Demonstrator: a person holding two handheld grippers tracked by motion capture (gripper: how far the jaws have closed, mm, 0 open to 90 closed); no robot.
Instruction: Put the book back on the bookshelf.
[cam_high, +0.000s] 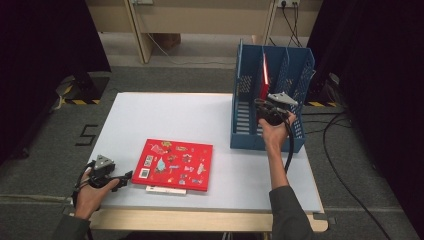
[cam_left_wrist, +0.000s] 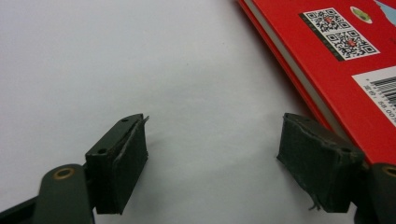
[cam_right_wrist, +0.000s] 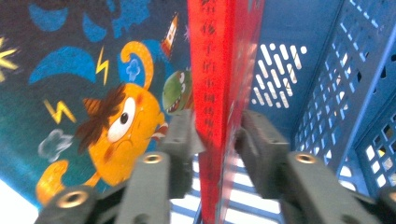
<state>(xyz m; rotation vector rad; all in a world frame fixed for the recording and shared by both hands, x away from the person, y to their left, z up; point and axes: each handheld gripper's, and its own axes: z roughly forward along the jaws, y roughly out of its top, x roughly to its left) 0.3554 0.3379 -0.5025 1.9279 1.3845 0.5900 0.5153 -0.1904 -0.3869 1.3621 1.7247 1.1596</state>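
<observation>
A blue file rack (cam_high: 272, 100) stands at the table's far right. A thin red book (cam_high: 264, 77) stands upright in one of its slots. My right gripper (cam_high: 260, 107) is at the book's near edge. In the right gripper view the red book (cam_right_wrist: 219, 70) runs up between the jaws of my right gripper (cam_right_wrist: 217, 135), which stand slightly apart from it, open. A dark blue cartoon cover (cam_right_wrist: 93, 93) stands to its left. A second red book (cam_high: 172, 164) lies flat at the front of the table. My left gripper (cam_high: 127, 175) rests open beside its left corner, with bare table between the jaws (cam_left_wrist: 212, 154).
The white table (cam_high: 150, 115) has open room at its back left. A thin white item (cam_high: 165, 189) pokes out from under the flat red book (cam_left_wrist: 345, 56). The rack's perforated blue wall (cam_right_wrist: 336, 93) rises close on the right gripper's right. Cables trail on the floor to the right.
</observation>
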